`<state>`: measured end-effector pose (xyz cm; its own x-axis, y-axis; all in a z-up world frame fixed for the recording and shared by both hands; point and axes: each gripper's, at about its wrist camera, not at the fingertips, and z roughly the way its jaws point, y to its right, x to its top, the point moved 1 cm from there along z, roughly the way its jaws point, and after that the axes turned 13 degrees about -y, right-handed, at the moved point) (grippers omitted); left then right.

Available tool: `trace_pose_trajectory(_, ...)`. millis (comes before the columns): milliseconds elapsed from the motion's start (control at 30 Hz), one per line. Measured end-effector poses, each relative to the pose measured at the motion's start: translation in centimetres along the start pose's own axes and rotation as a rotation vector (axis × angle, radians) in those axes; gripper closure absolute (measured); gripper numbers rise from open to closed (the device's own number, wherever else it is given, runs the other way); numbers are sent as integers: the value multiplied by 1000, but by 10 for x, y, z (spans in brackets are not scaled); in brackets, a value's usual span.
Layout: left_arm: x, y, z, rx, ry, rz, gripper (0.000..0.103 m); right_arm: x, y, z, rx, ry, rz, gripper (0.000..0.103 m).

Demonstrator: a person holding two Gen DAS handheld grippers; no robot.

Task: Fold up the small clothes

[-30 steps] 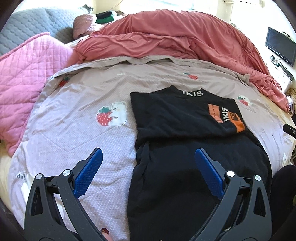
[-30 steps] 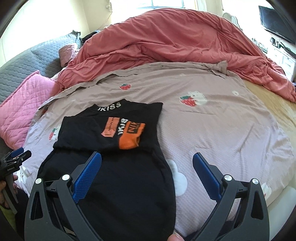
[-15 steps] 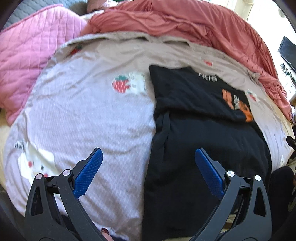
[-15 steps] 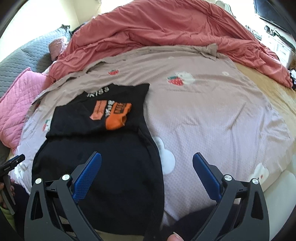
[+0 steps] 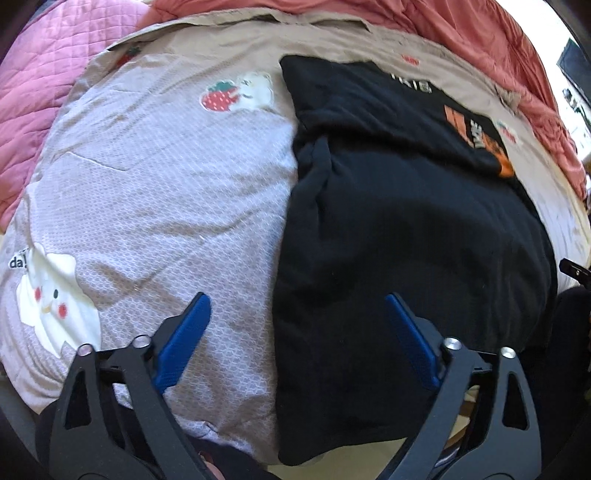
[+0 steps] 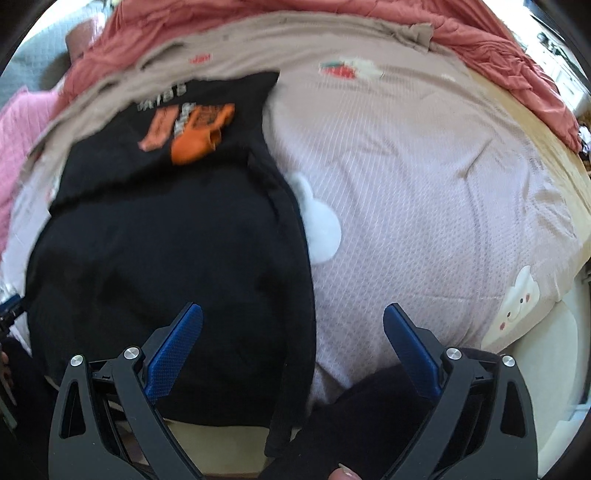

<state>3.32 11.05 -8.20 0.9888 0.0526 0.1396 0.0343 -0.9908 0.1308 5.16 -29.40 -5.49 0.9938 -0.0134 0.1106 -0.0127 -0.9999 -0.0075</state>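
1. A black cotton shirt with an orange and white print (image 5: 399, 206) lies flat on a pale lilac bedsheet with strawberry and white bear pictures (image 5: 155, 192). Its far part is already folded over, with the print on top, and its near hem reaches the near edge of the bed.
2. The left gripper with black arms and blue pads (image 5: 295, 325) points down over the near left edge of the shirt. Its jaws are wide but are closing now. The shirt's left edge lies under the gap between them; the pads do not press on it.
3. The right gripper of the same black and blue make (image 6: 293, 328) points down over the near right edge of the shirt (image 6: 170, 258). Its jaws stand wide and hold nothing; one pad is over the black cloth, the other over the bedsheet (image 6: 424, 192).
4. A crumpled coral-red duvet (image 5: 461, 26) lies along the far side of the bed, and a pink quilted pillow (image 5: 40, 74) is at the far left.
5. A fingertip (image 6: 345, 472) shows at the near edge of the right wrist view.
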Motion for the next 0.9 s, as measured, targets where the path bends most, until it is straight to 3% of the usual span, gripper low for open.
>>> trace_pose_trajectory(100,0,1,6,-4,-27,8,39,1,-1,17,13,-68,-6,33)
trace_pose_trajectory(167,-1,-1,11,-17,-49,2,49,2,1,25,50,-108,-2,72)
trace_pose_trajectory(200,-1,-3,11,-21,-50,-6,54,0,0,24,85,-102,-11,78)
trace_pose_trajectory(233,-1,-4,10,-29,-45,-14,57,0,-1,20,98,-85,-17,91)
trace_pose_trajectory(300,-3,-9,6,-52,-33,-41,74,-2,-1,9,132,-34,-30,94)
trace_pose_trajectory(367,-3,-14,5,-84,-36,-61,79,-3,-1,6,139,-24,-34,93)
trace_pose_trajectory(433,-3,-15,7,-96,-45,-67,79,-3,1,12,127,-52,-18,90)
trace_pose_trajectory(533,-4,-13,8,-95,-53,-57,79,-3,5,21,108,-90,13,71)
trace_pose_trajectory(700,-3,-11,14,-117,-69,-54,79,-2,3,31,90,-123,-4,65)
trace_pose_trajectory(733,-2,-11,16,-120,-71,-58,78,-2,3,32,93,-125,-8,65)
trace_pose_trajectory(833,-1,-11,17,-122,-69,-69,79,-3,7,33,150,-125,8,80)
trace_pose_trajectory(900,0,-11,17,-124,-62,-69,88,-4,11,29,188,-111,19,91)
